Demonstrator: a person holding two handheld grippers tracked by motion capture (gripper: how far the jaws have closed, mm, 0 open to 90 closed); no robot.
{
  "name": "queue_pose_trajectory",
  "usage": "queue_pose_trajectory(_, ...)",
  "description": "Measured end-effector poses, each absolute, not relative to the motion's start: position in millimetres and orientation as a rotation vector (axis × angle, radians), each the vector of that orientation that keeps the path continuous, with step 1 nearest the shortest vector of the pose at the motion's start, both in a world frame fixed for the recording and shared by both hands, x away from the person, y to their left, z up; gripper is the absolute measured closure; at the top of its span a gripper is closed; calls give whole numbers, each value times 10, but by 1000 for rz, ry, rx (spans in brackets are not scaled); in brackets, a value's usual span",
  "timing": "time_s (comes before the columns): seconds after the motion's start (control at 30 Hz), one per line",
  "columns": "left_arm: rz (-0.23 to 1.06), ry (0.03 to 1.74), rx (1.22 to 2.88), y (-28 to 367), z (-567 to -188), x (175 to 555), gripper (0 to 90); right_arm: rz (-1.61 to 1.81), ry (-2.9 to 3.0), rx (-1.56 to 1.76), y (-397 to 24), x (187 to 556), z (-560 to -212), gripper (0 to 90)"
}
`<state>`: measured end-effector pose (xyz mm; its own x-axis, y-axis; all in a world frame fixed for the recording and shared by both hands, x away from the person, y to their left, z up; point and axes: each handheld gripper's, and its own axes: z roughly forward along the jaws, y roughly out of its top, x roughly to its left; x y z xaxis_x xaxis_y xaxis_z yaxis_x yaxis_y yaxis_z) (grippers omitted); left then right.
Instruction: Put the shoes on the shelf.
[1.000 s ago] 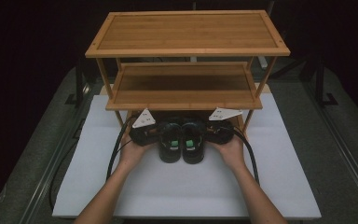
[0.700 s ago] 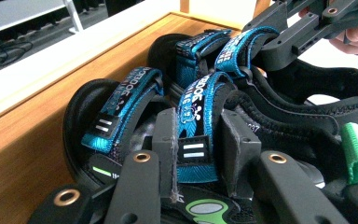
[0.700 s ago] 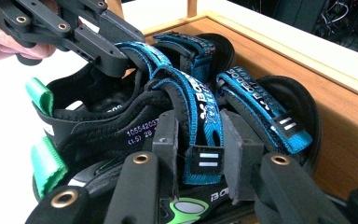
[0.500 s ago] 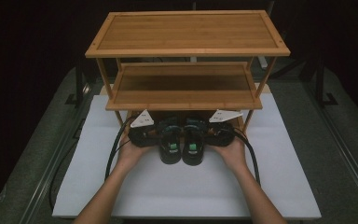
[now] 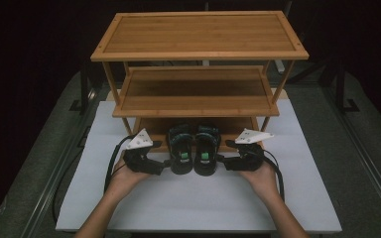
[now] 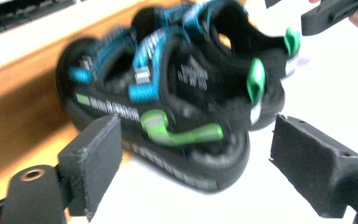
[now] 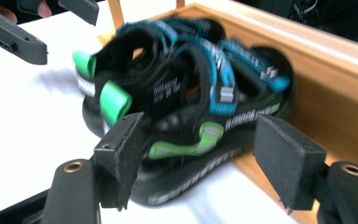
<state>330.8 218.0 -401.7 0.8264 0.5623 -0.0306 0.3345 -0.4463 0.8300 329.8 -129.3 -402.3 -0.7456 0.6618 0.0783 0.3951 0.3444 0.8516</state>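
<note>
Two black sandals with blue straps and green tabs, the left sandal (image 5: 181,153) and the right sandal (image 5: 206,151), stand side by side, toes at the bottom shelf of a bamboo rack (image 5: 198,99). My left gripper (image 5: 164,166) sits just left of the pair. Its jaws have just been opening and stand apart, with the left sandal (image 6: 182,93) beyond the pads, untouched. My right gripper (image 5: 221,161) sits just right of the pair. Its jaws have also just been opening, and the right sandal (image 7: 191,70) lies ahead of them, free.
The rack has three bamboo shelves and stands at the back of a white mat (image 5: 203,208) on a grey table. Cables trail from both grippers over the mat. The rack's lowest board (image 7: 335,93) runs close beside my right gripper's jaws.
Both grippers held the sandals from the sides a second ago. They have let go and drawn outward, left to the left and right to the right. The sandals stay put.
</note>
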Motion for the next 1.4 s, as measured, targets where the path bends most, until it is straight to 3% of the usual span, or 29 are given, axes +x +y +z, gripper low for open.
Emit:
queue_pose_trajectory(0.23,306,694,2140,2218,-4245,3201,98,1265,2390,997,-1315,3173,-4173,206)
queue_pose_trajectory(0.4,314,721,2181,2132,-4347,3255,6,1220,2416,1010,-1285,3170,-4282,171)
queue_pose_trajectory(0.9,361,696,2220,1885,-4500,3413,6,1125,2468,967,-978,3219,-4466,134)
queue_pose_trajectory(1.3,327,658,2277,1785,-4539,3497,9,1113,2481,951,-844,3280,-4523,137)
queue_pose_trajectory(1.4,331,640,2242,1813,-4522,3519,60,1117,2482,949,-854,3306,-4518,151)
